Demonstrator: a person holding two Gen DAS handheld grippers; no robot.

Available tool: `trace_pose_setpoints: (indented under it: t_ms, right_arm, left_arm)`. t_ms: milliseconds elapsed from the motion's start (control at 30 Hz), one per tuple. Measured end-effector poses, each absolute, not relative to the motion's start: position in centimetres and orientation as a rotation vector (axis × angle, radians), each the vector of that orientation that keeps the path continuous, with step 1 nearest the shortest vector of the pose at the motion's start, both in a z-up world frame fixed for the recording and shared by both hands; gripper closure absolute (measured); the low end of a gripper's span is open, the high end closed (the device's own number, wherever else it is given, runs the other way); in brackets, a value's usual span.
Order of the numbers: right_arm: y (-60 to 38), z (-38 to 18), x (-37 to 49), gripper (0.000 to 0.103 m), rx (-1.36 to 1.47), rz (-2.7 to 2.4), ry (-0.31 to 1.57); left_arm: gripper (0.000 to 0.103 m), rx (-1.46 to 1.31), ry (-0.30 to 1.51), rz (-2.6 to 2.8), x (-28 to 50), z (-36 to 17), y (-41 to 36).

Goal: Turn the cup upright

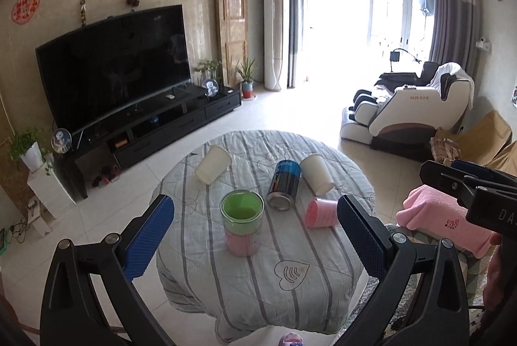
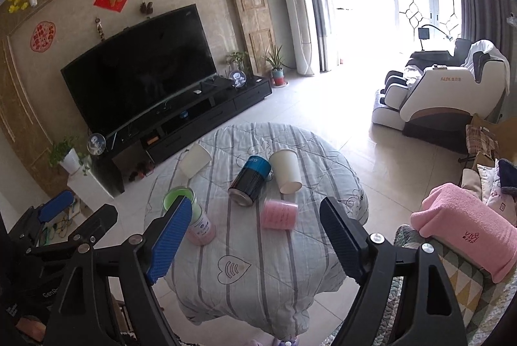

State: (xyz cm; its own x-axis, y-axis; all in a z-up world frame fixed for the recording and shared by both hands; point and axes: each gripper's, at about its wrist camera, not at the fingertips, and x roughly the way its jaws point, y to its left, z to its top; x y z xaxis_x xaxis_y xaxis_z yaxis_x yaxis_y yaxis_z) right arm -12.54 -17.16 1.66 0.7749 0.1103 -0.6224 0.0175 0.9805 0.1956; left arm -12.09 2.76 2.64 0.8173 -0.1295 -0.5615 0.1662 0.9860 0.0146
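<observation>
On a round table under a striped grey cloth (image 1: 290, 288) (image 2: 258, 297), a green-and-pink cup (image 1: 241, 223) (image 2: 194, 216) stands upright. A pink cup (image 1: 320, 213) (image 2: 279, 214), a dark blue can (image 1: 284, 185) (image 2: 249, 180) and two white paper cups (image 1: 213, 164) (image 1: 316, 174) (image 2: 195, 164) (image 2: 287, 171) lie on their sides. My left gripper (image 1: 255, 241) is open and empty, hovering just before the upright cup. My right gripper (image 2: 255, 244) is open and empty, above the table's near part, behind the pink cup.
A TV on a black stand (image 1: 155, 126) lines the left wall. A massage chair (image 1: 416, 107) stands at the right. A pink towel (image 2: 465, 229) lies on a sofa arm at the near right. Tiled floor surrounds the table.
</observation>
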Motion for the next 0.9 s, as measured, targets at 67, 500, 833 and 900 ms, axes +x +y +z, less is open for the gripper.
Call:
trace_pose_setpoints:
  t_ms: [67,500,833,900]
  right_arm:
    - [-17.2,1.7,-12.8,0.02,0.191,0.05,0.676]
    - [-16.4,1.9,-13.3,0.02,0.16,0.065,0.663]
    - [-15.9,2.1,-13.9,0.02,0.137,0.062,0.66]
    - [-15.8,2.2,-14.0,0.02,0.134,0.06,0.659]
  left_arm:
    - [0.001,0.06,0.583,-0.159,-12.3,2.7,2.8]
    - [0.001,0.069,0.543,-0.125,-13.6,3.1,3.2]
    - [0.001,0.072,0.529,-0.12,-14.2,3.4,3.4]
    - [0.001,0.074,0.528,-0.123,-14.3,3.5,3.4]
